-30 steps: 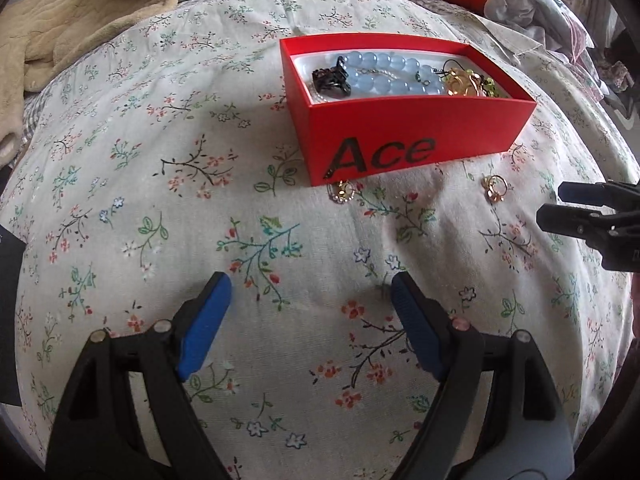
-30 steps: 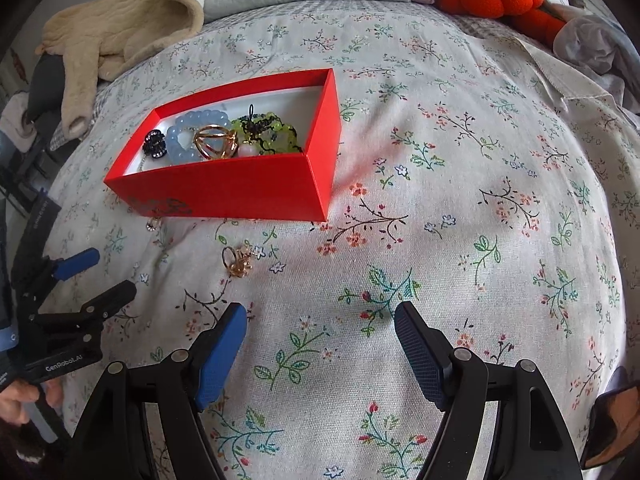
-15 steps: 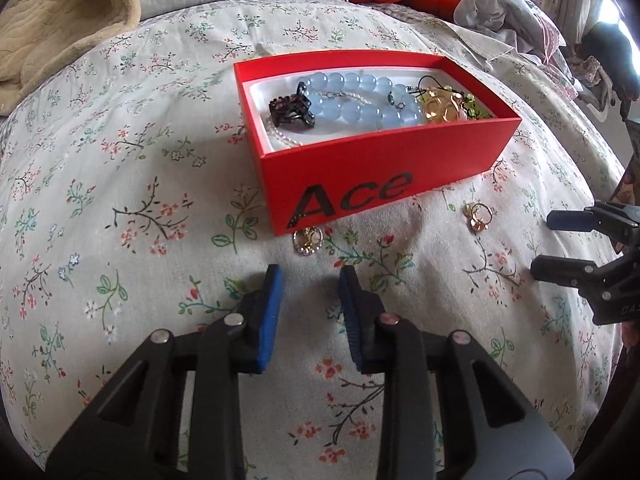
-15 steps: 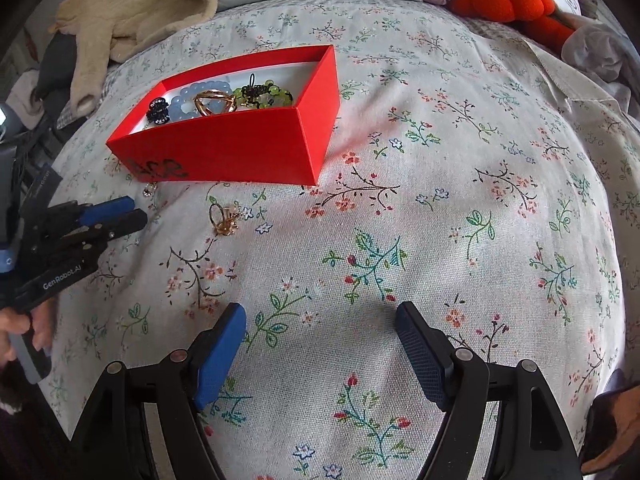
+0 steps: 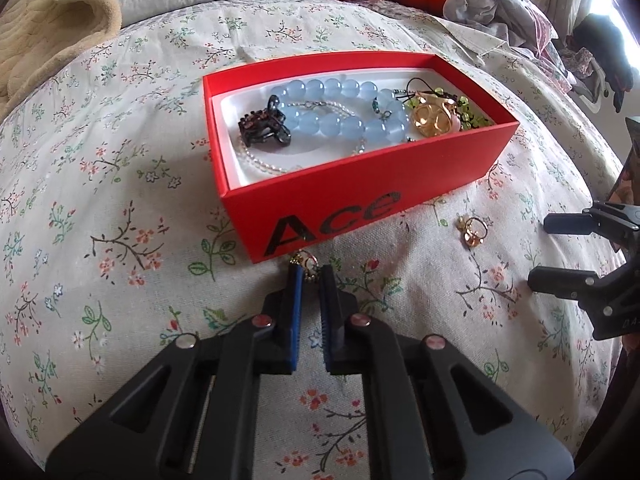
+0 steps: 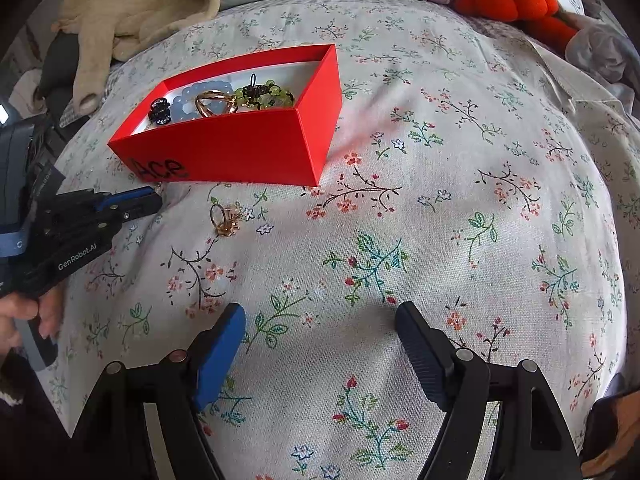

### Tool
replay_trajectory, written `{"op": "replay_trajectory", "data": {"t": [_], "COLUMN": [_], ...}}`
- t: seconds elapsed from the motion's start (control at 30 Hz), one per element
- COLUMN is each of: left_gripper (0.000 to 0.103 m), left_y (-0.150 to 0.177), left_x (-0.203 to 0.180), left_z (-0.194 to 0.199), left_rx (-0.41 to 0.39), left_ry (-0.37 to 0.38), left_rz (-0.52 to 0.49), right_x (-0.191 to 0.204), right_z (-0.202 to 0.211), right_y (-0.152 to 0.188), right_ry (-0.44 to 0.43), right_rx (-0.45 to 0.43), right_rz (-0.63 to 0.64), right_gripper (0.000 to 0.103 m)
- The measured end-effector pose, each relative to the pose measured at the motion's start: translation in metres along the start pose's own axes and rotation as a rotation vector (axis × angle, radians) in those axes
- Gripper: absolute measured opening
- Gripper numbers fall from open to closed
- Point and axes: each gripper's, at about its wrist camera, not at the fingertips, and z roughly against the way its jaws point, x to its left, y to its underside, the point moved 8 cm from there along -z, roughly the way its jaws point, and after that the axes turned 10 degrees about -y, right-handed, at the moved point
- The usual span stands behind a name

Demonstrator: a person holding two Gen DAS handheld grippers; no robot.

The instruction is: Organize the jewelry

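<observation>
Left gripper (image 5: 308, 274), jaws narrowed almost together, is closing on the small ring (image 5: 305, 261) lying on the bed against the red box (image 5: 360, 196); pinching low avoids snagging fabric, while the right gripper (image 6: 320, 336) is waiting spread

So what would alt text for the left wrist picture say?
The left claw, nearly closed, reaches a small gold ring lying against a red box of beads and jewelry on a flowered bedspread. Another gold ring lies nearby, by the right claw.
</observation>
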Motion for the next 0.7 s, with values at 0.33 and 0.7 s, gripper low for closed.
{"op": "replay_trajectory", "data": {"t": [0.33,0.7], "left_gripper": [0.003,0.039], "left_y": [0.018,0.009], "left_x": [-0.013,0.014], "left_z": [0.016,0.015], "left_rx": [0.030,0.005], "left_ry": [0.066,0.003], "left_rz": [-0.056,0.034], "right_x": [0.004,0.014], "right_z": [-0.002,-0.009], "right_y": [-0.002,-0.006], "right_ry": [0.003,0.008], "right_rx": [-0.002,-0.002], "right_rz": [0.001,0.007], "right_gripper": [0.079,0.082]}}
